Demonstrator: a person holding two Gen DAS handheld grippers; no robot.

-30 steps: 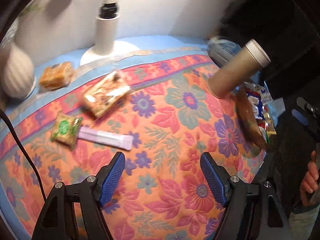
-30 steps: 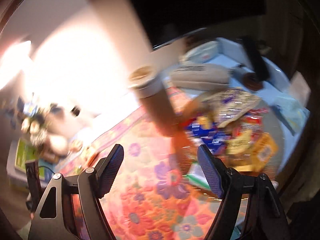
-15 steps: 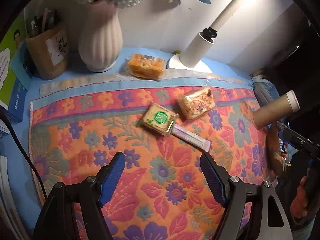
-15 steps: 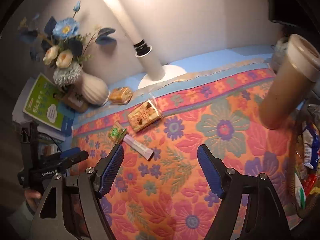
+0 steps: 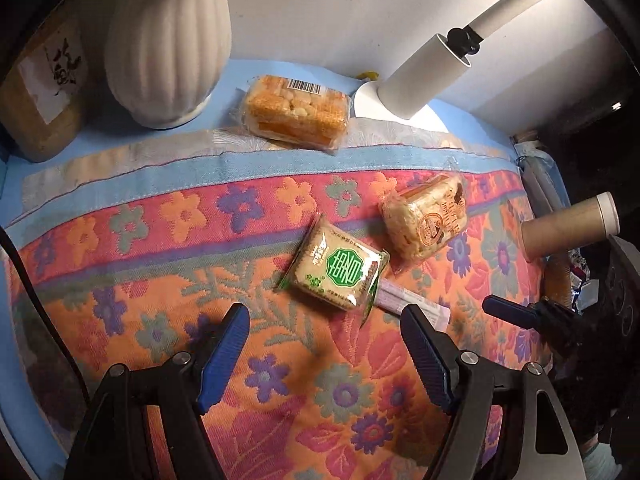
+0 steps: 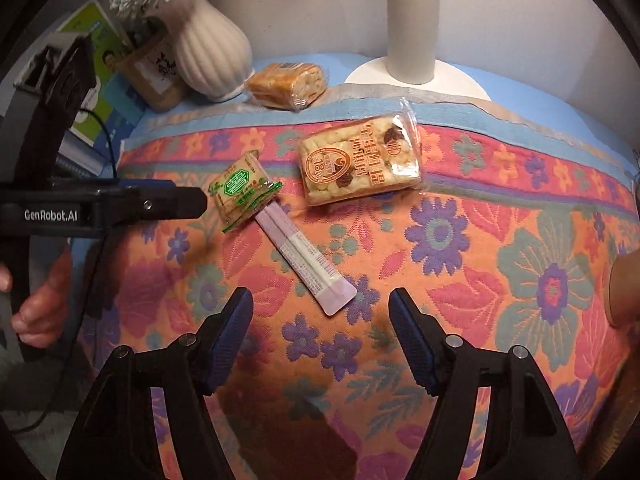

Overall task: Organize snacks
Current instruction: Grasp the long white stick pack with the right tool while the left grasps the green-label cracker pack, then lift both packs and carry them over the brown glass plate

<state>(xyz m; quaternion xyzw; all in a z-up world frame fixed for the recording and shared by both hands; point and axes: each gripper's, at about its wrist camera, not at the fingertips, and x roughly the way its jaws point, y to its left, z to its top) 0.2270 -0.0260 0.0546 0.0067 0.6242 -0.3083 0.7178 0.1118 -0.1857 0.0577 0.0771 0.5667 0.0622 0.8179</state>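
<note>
Hovering over the flowered cloth (image 6: 460, 236), the right gripper (image 6: 320, 320) has its jaws apart with nothing between them, having just been closing a little, and the end of the lilac stick sachet (image 6: 306, 260) lies just ahead of its fingertips. The left gripper (image 5: 324, 344) is likewise spread and empty, near the green-labelled snack packet (image 5: 340, 268), which overlaps the sachet's other end. A larger rice-cake packet (image 6: 360, 160) lies just beyond on the cloth, and an orange cake packet (image 5: 296, 110) sits at the cloth's far edge between the white vase (image 5: 168, 40) and the lamp base (image 6: 416, 76).
</note>
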